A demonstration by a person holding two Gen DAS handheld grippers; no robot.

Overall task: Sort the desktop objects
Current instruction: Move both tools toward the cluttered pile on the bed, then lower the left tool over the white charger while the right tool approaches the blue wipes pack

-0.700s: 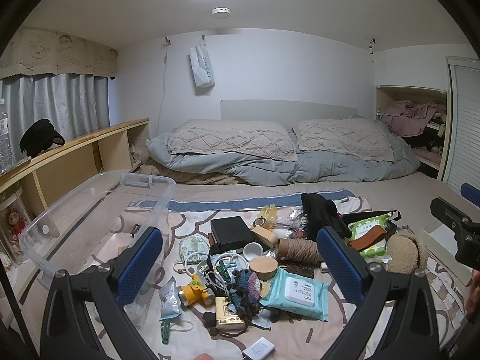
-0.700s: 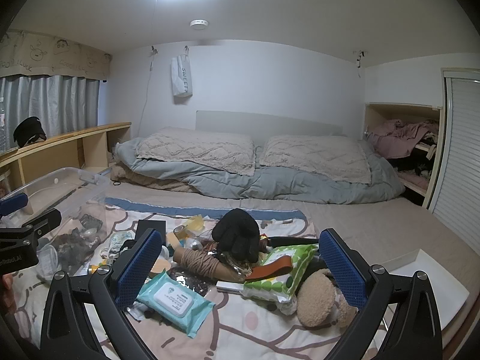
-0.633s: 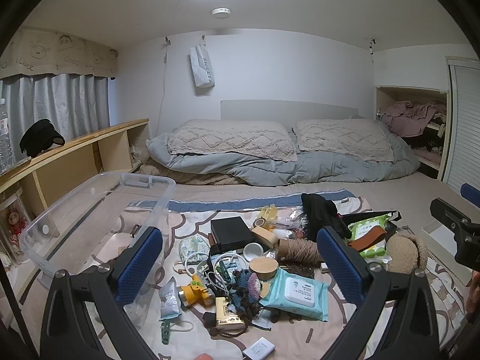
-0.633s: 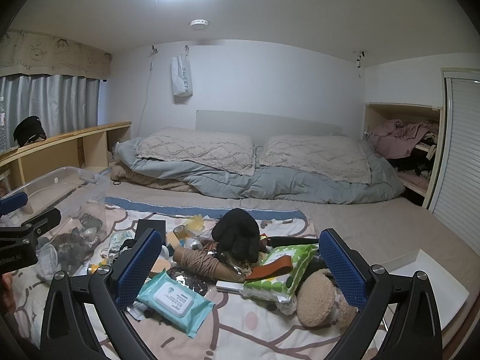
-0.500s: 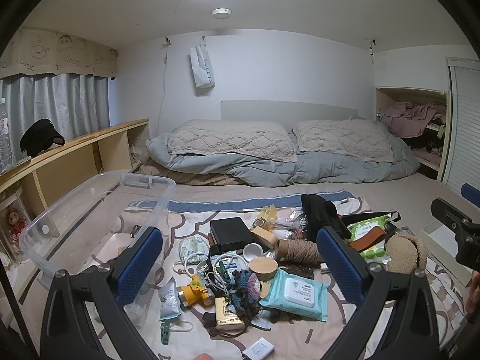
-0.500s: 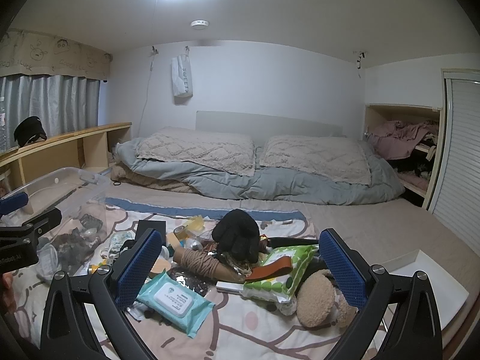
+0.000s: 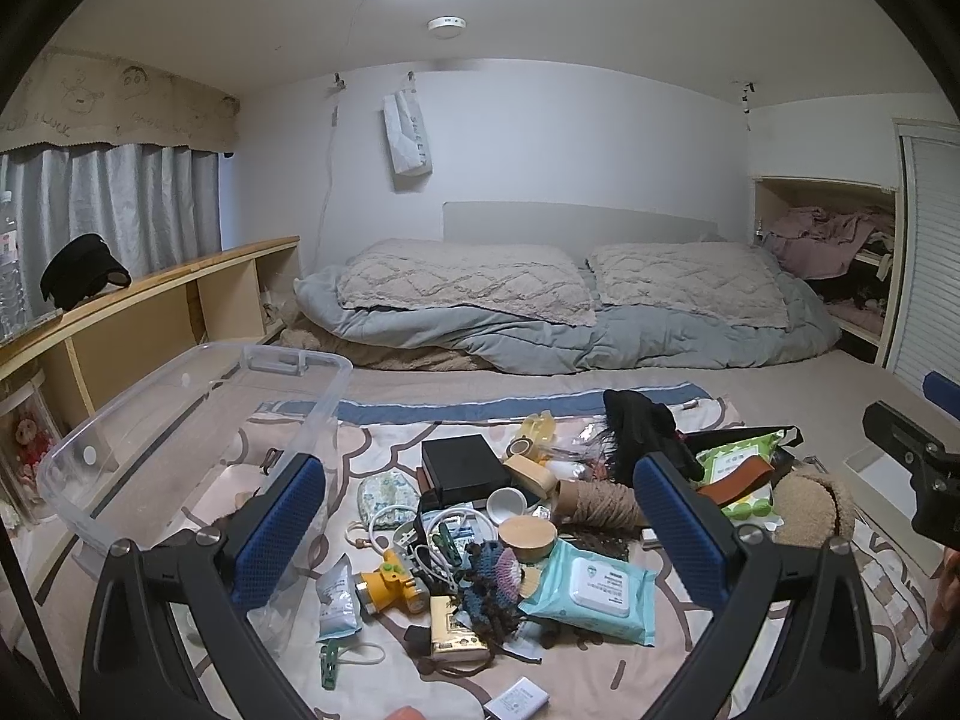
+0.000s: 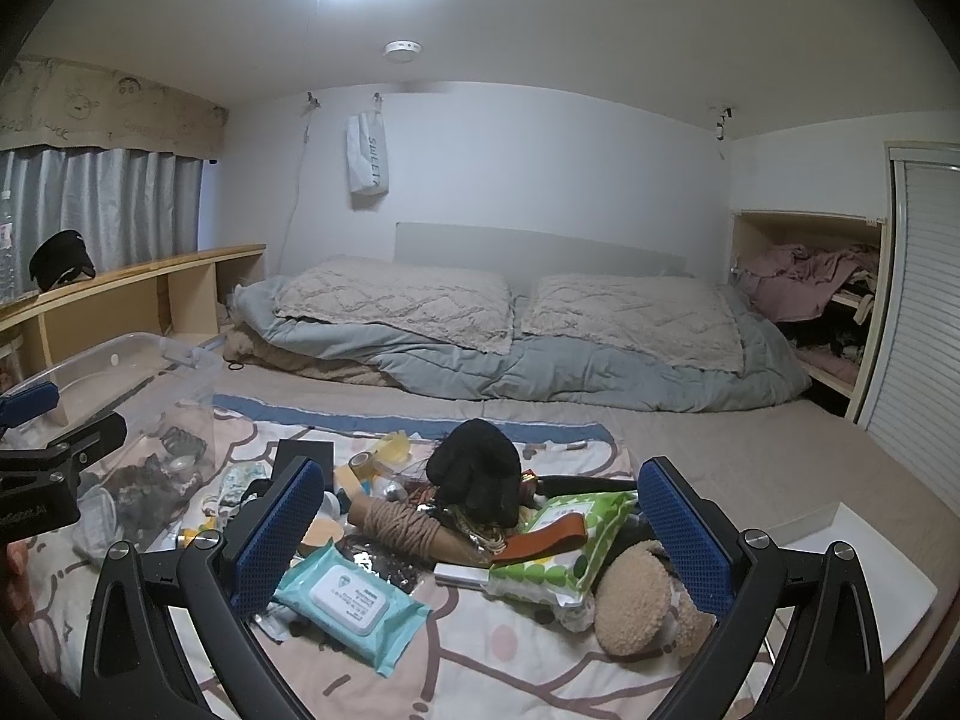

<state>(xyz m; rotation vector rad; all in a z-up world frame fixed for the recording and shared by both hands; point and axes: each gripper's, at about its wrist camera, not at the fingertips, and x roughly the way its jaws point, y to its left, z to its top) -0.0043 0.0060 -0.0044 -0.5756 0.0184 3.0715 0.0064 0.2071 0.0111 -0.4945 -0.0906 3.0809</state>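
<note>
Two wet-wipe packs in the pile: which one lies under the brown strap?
The green polka-dot wipe pack; the brown strap lies across it. The teal wipe pack has nothing on top.

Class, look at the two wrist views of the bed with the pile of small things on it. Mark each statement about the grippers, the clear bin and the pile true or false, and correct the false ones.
1. Both the left gripper and the right gripper are open and hold nothing. True.
2. The clear plastic bin stands to the right of the pile. False: it stands to the left.
3. The teal wet-wipe pack lies at the near edge of the pile. True.
4. The spool of twine stands upright. False: it lies on its side.
5. The black glove rests on top of other things. True.
</note>
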